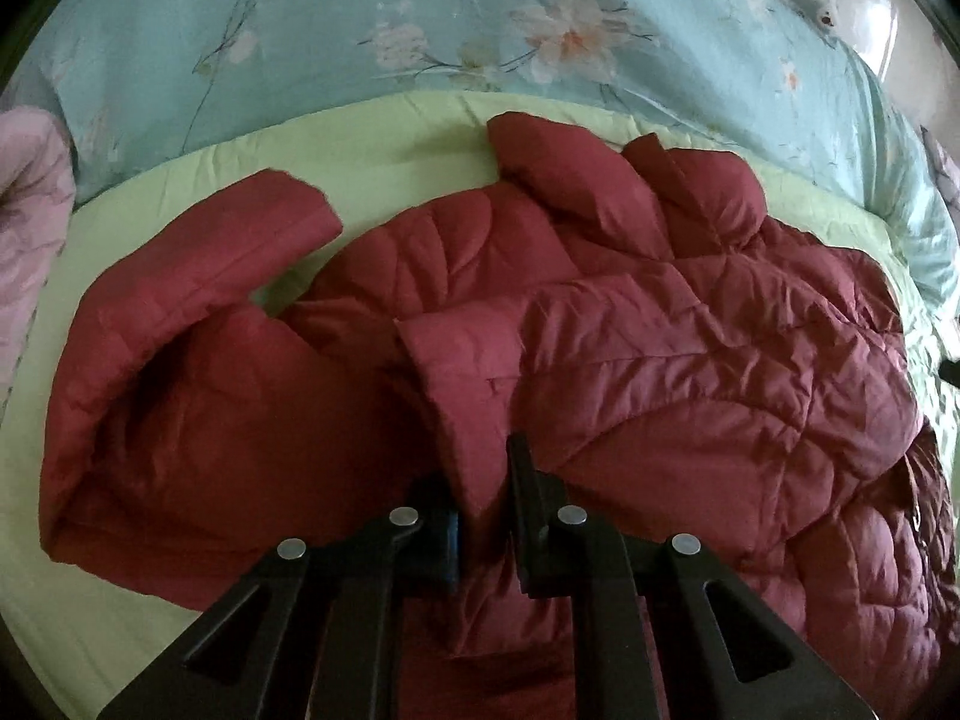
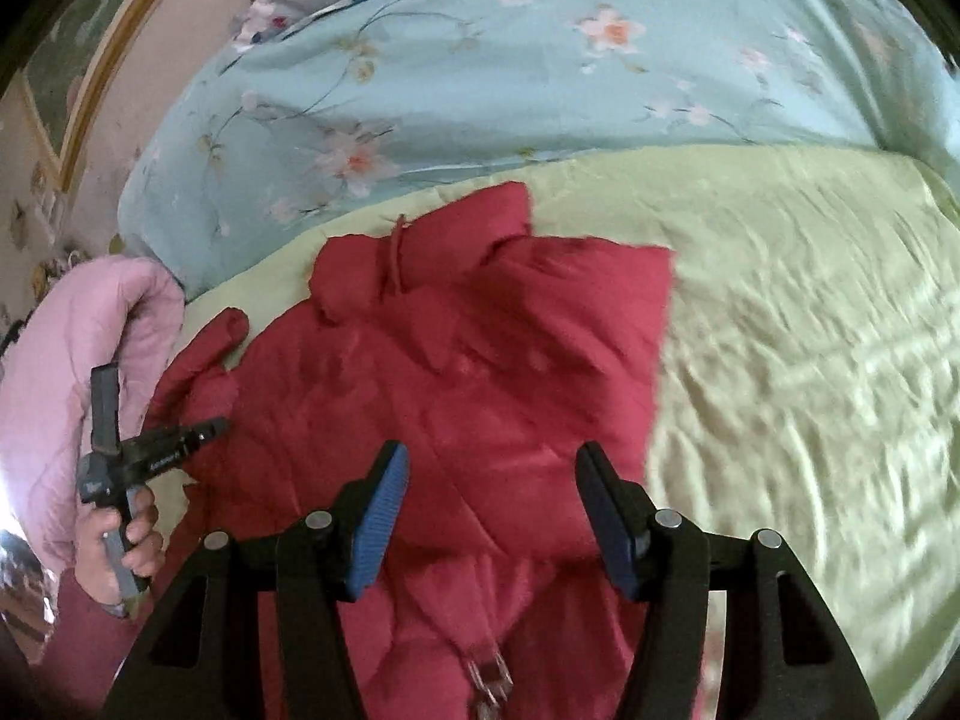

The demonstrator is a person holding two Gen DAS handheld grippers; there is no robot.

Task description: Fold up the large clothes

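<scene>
Left gripper (image 1: pixel 483 510) clamped on red jacket (image 1: pixel 600 324) fold — right gripper (image 2: pixel 492 516) spread above it.

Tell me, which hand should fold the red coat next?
Left, probably. The left gripper already has its jaws shut on a flap of the red coat. The right gripper hangs open above it, holding nothing.

Green-sheeted bed (image 2: pixel 780 312), red quilted jacket (image 1: pixel 660 360), floral duvet (image 2: pixel 480 72), pink quilt (image 2: pixel 54 384)

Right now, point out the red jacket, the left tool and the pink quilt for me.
red jacket (image 2: pixel 480 360): right wrist view, on its quilted back panel.
left tool (image 1: pixel 483 498): left wrist view, midway between fingertips pinching a fold.
pink quilt (image 2: pixel 54 384): right wrist view, on its rolled side.
</scene>
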